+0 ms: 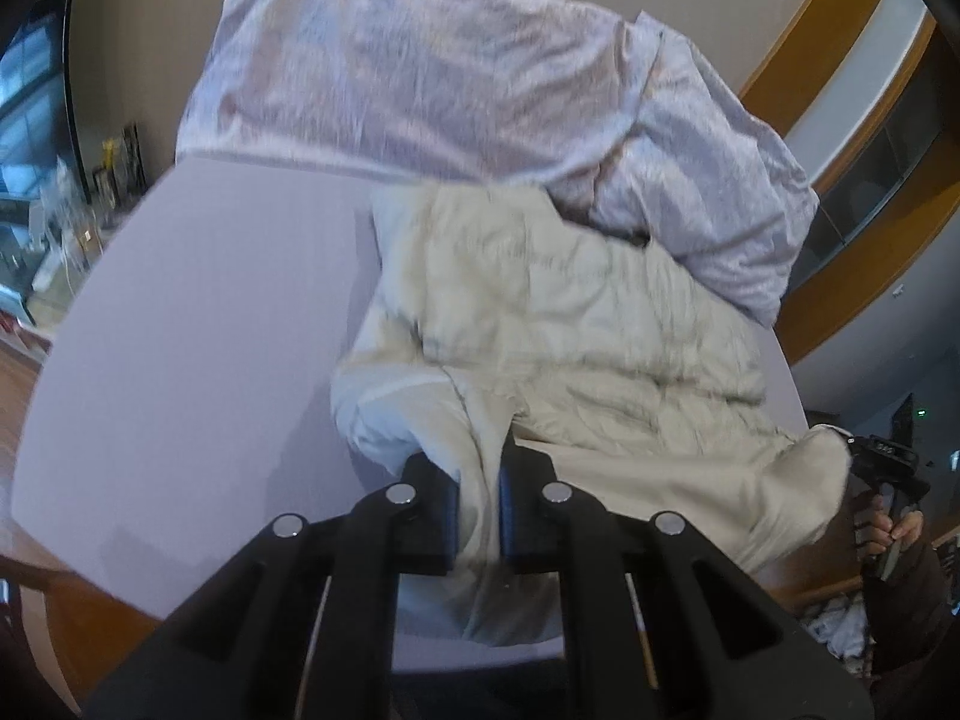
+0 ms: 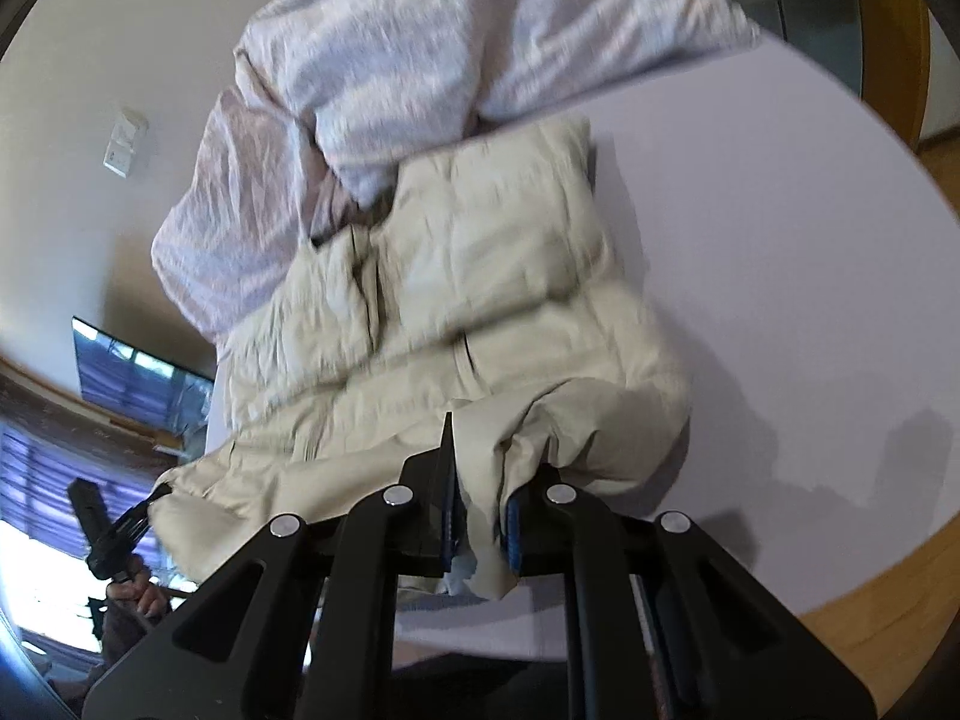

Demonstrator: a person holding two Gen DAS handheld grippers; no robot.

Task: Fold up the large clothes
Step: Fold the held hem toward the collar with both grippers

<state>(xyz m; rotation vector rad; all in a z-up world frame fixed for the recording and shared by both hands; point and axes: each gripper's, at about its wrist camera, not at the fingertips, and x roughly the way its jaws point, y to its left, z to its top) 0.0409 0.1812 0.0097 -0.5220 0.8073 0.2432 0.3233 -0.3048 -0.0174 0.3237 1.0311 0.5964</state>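
A cream padded jacket [image 1: 576, 324] lies crumpled on a pale lilac table [image 1: 210, 312]; it also shows in the right wrist view [image 2: 480, 300]. My left gripper [image 1: 478, 510] is shut on the jacket's near edge. My right gripper [image 2: 480, 516] is shut on another part of the jacket's near edge and shows small at the right of the left wrist view [image 1: 882, 480]. The left gripper shows small at the left of the right wrist view [image 2: 114, 534]. Both frames are motion-blurred.
A lilac-white crinkled garment [image 1: 456, 72] lies heaped at the back of the table, touching the jacket; it also shows in the right wrist view [image 2: 420, 48]. The table [image 2: 780, 276] has a wooden rim [image 2: 870, 618]. A beige wall stands behind.
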